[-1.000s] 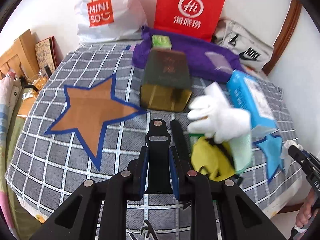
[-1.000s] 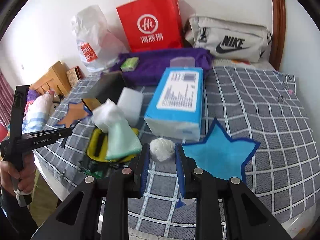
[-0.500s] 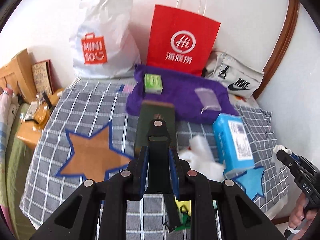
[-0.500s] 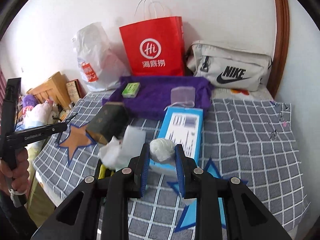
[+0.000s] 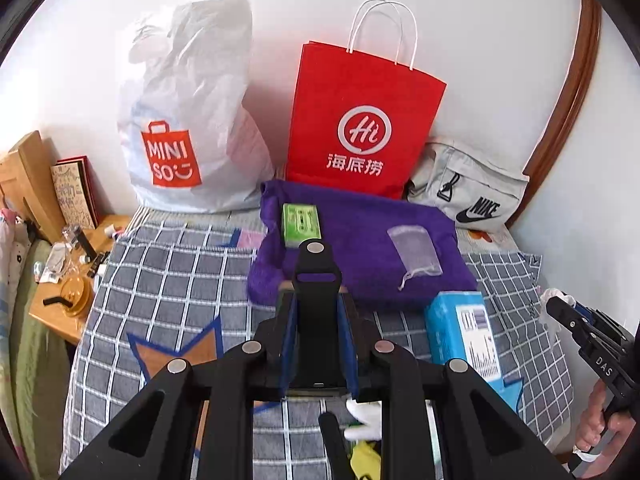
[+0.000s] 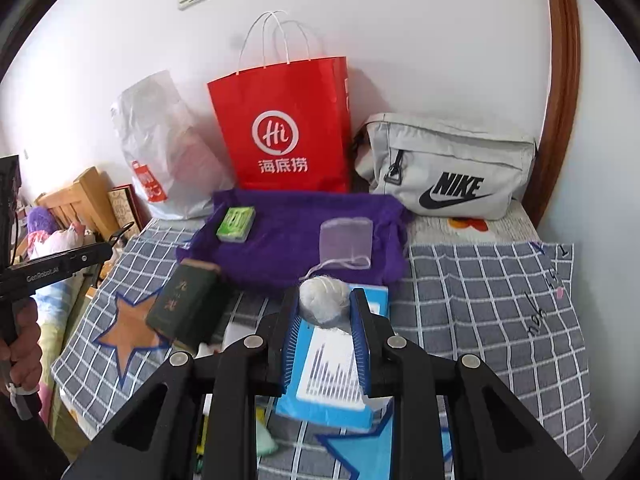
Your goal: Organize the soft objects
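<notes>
**Two items lifted, sorting mostly still ahead**

The grey checked bedspread carries the clutter; a purple plush towel lies far centre, bearing a green packet and a small sheer pouch; a blue tissue pack sits near right. The left gripper is clenched on a black strap-like piece, held above the bed; the right gripper clamps a white fluffy ball over the tissue pack; neither is placed yet, and soft items remain near the front edge.
</notes>
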